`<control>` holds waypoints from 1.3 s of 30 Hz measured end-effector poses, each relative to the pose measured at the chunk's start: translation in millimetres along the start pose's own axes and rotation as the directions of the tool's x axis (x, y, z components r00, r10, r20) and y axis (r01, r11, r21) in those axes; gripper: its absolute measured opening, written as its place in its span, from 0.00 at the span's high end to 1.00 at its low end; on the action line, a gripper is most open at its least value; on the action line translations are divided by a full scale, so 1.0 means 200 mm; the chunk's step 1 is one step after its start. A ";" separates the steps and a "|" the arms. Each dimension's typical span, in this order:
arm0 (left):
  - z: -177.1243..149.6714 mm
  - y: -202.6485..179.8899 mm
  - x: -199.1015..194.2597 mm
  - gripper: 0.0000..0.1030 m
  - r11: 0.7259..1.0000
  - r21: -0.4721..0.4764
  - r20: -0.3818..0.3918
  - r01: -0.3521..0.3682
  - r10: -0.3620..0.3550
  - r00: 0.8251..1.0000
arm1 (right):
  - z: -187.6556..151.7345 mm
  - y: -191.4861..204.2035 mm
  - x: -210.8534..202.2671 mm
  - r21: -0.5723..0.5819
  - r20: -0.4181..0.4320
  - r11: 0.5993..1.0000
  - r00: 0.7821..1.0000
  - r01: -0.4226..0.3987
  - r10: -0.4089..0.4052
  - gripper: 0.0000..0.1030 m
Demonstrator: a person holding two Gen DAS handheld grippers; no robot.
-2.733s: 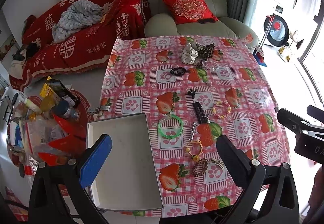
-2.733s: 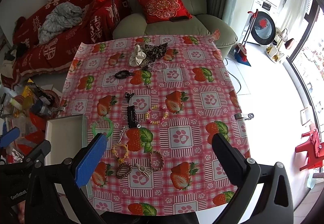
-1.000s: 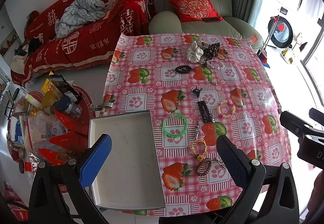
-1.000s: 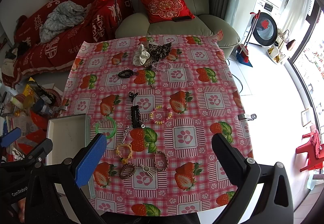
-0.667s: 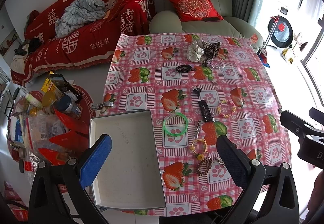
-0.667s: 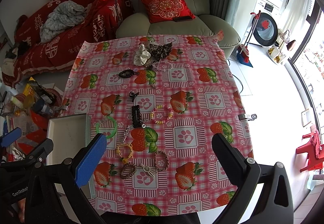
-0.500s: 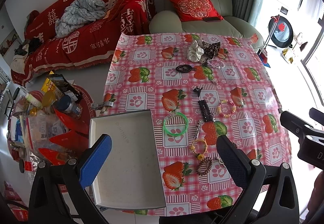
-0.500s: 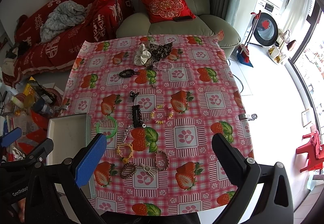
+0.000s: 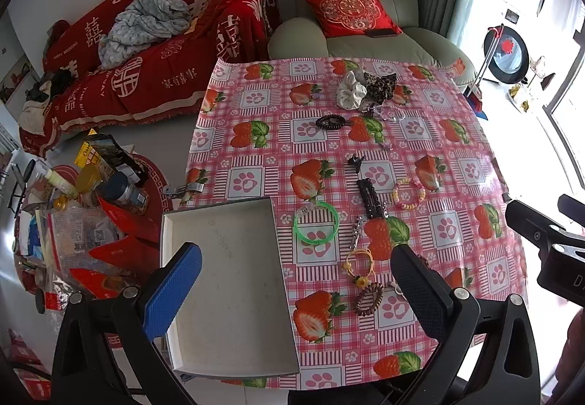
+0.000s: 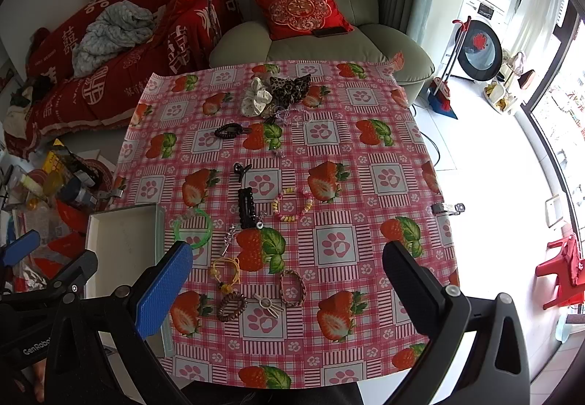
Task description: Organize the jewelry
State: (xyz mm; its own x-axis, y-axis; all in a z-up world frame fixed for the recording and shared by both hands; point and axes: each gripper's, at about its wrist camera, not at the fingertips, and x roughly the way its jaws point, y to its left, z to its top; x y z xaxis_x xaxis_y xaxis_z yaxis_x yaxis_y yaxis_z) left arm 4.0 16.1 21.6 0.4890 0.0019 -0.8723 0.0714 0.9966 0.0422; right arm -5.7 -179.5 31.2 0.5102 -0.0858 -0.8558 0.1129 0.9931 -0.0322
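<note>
Strawberry-print tablecloth: jewellery unsorted, shallow white tray empty at its left edge
Views barely shifted; left gripper and right gripper both gape wide, holding nothing; green plastic bangle lies just beside the tray, no sorting begun

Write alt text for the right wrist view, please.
Open right gripper hovers above a table in strawberry-print cloth, holding nothing. Hair ties, clips and bracelets lie scattered from centre to far edge, among them a green bangle beside an empty white tray at the left edge. The left gripper shows lower left.
</note>
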 end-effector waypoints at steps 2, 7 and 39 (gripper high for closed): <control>0.00 0.00 0.00 0.00 1.000 0.000 -0.001 -0.001 0.001 1.000 | -0.01 0.01 0.00 0.001 -0.001 1.000 1.000 -0.001 0.001 0.00; 0.00 0.00 0.00 0.00 1.000 0.001 -0.001 -0.001 0.001 1.000 | -0.01 0.00 0.00 0.003 -0.001 1.000 1.000 -0.001 0.001 0.00; 0.00 -0.11 0.50 0.00 0.997 -0.046 -0.207 0.065 -0.074 0.976 | -0.11 -0.24 0.43 0.066 -0.232 0.997 0.973 0.027 -0.011 0.00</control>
State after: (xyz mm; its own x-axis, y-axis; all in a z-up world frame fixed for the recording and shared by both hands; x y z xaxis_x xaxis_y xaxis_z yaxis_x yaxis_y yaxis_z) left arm 51.9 -6.0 -66.4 0.2918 -0.0543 -0.9549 0.0632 0.9973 -0.0374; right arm 13.8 -232.6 -52.0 0.2972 -0.0757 -0.9518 0.1822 0.9830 -0.0213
